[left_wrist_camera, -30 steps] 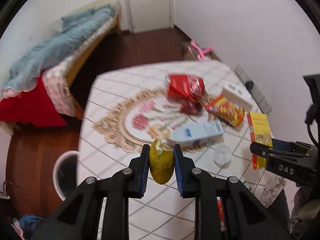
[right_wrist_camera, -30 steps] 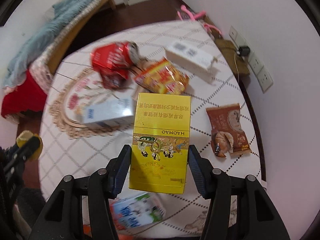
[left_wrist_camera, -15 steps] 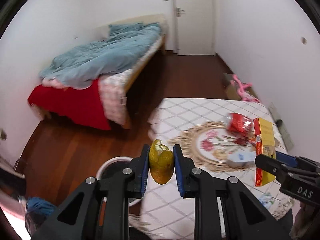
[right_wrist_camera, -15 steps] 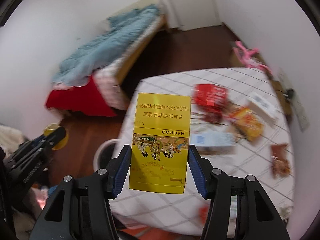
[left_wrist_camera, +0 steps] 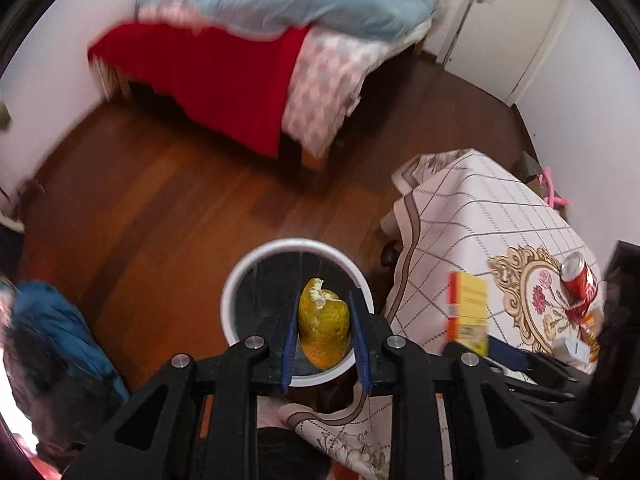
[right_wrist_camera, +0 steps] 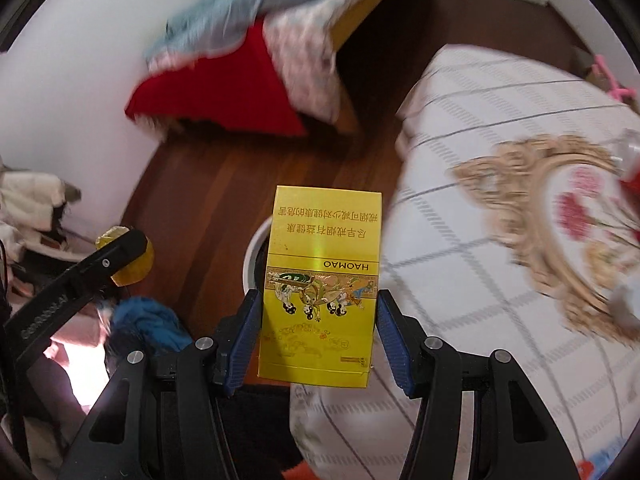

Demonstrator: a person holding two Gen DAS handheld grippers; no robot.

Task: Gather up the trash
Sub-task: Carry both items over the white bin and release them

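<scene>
Both grippers swung from table to white bin, lower centre. Left gripper jaws just easing apart, peel between. Right gripper clamps yellow box. Release squarely over opening.

Left gripper just easing open, yellow fruit peel between pads, above white bin

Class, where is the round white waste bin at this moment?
In the left wrist view the round white waste bin stands on the wooden floor, beside the cloth-covered table, below the yellow peel.
</scene>
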